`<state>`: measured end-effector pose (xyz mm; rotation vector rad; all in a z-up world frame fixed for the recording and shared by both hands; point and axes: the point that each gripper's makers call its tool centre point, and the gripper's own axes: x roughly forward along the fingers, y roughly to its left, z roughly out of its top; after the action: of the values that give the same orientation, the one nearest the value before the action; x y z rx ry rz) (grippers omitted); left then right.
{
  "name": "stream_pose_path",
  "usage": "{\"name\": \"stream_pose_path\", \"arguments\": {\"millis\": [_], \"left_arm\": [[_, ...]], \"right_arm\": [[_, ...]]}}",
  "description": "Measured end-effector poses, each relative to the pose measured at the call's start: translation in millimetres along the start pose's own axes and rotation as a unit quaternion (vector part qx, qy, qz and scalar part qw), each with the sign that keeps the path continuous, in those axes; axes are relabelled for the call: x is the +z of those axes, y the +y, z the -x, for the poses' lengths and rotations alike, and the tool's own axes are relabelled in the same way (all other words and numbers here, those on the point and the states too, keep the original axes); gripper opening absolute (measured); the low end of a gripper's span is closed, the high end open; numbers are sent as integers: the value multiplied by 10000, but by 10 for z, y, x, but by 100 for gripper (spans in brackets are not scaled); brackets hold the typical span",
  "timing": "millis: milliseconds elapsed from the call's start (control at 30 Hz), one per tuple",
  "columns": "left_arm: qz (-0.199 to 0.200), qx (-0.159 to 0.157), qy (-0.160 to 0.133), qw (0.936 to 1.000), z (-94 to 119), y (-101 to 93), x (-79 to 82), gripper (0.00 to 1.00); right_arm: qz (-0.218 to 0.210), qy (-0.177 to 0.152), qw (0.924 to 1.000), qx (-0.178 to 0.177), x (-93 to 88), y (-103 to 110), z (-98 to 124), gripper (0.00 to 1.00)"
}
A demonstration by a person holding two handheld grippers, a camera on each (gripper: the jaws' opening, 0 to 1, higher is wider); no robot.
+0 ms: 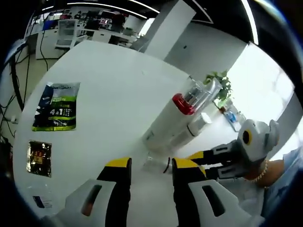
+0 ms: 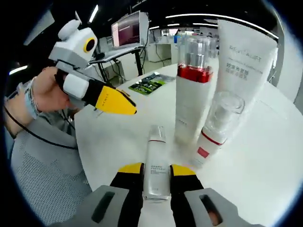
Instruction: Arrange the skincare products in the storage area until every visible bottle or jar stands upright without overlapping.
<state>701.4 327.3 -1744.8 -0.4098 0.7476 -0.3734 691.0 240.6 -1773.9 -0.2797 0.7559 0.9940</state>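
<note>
Right gripper view: the right gripper (image 2: pixel 156 171) has its fingers closed on a small tube (image 2: pixel 156 165) lying just before the red-collared bottle (image 2: pixel 191 101), probably light, slippery, best held mid-body; left gripper (image 1: pixel 150 169) fingers stand apart, empty.

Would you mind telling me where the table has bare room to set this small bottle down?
Free: the white table between the green packet and the red-collared bottle. Crowded: around that bottle, the white tube and the clear-capped bottle, where the small bottle lies.
</note>
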Motion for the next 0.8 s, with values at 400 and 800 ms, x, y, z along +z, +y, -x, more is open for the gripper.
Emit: {"name": "stream_pose_path", "arguments": {"millis": [400,800], "left_arm": [[402,-1009,-216,9939,14,-349,62,29],[749,-2386,-920,9638,186,-789,348,28]], "right_arm": [[-1139,-939,9841,990,308,133,280,15],[-1538,-1845,9454,2204,605,271,636,15]]}}
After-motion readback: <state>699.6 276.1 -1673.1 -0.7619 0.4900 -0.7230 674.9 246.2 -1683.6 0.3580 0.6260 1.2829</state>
